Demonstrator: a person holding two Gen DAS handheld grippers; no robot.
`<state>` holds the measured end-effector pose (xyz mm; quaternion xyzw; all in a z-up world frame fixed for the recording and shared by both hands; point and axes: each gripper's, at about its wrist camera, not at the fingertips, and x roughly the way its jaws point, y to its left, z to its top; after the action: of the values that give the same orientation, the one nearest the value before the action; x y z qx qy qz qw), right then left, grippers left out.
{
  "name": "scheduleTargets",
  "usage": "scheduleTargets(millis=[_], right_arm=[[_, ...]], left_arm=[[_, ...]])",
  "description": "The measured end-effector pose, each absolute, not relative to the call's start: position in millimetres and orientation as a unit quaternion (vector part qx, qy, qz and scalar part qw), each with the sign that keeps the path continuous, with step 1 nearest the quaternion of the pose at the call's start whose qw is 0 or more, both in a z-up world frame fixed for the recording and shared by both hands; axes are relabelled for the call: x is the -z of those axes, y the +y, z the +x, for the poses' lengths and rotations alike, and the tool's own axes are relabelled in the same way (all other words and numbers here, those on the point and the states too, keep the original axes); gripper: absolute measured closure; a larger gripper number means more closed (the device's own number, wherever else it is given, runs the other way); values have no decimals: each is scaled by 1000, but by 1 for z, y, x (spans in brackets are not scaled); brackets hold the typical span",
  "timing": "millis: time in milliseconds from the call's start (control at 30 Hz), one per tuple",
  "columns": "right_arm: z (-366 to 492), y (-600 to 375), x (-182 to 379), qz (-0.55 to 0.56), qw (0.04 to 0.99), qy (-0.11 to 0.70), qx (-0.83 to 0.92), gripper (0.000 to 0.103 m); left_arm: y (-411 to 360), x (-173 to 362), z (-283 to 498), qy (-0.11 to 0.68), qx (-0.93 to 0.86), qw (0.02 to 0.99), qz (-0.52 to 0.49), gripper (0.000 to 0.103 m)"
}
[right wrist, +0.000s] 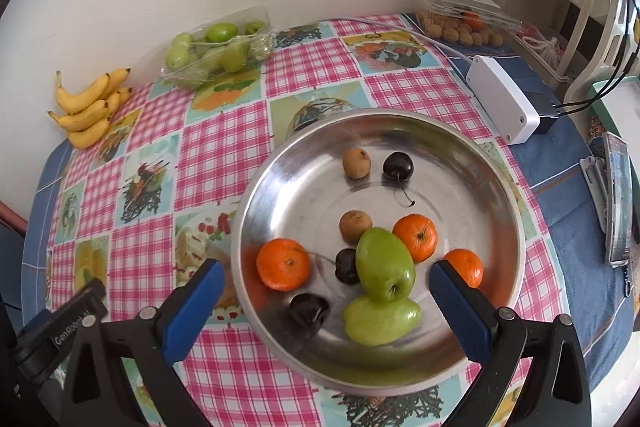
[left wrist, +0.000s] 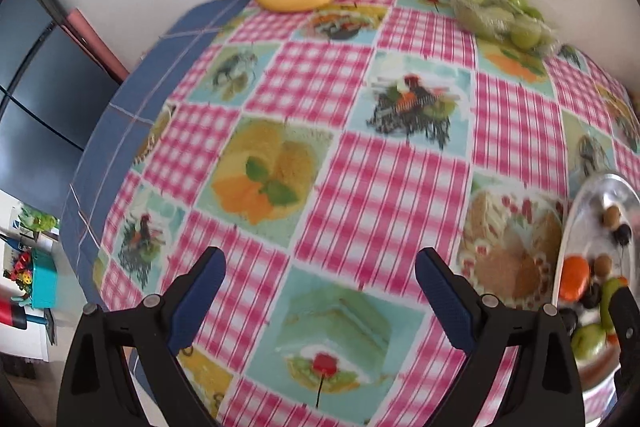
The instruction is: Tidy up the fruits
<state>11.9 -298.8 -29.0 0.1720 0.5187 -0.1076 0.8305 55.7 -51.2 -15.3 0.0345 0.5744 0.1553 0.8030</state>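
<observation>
over the round desk, draped in a glossy pink-check cloth with printed food squares, i hold both tools pointing steeply down. my right gripper hangs above a shallow steel dish, polished and round with a broad sloping rim; its jaws stand wide, blue ribbed pads apart, nothing pressed between them. in the dish: two smooth green apple-like fruits touching, one leaning on the other; three dimpled mandarins; two rough brown longan-like balls; three dark glossy cherries, one with a thin curved stem. my left gripper hovers over bare cloth beside the dish, jaws also wide and empty.

against the pale wall, a bunch of yellow bananas lies at the desk's far edge. near it sits a crinkled clear plastic tray of green fruits. further right, a clear clamshell box holds small tan round fruits and something orange. a smooth white rectangular box with a cable rests on blue fabric beside the dish.
</observation>
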Motion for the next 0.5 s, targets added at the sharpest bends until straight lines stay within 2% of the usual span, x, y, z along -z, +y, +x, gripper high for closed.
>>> scheduleTargets(millis=[500], right_arm=[[-20,-273,19,137,840,516,91,0]], left_arm=[[-35,2,15,580,-111,807,-2,7]])
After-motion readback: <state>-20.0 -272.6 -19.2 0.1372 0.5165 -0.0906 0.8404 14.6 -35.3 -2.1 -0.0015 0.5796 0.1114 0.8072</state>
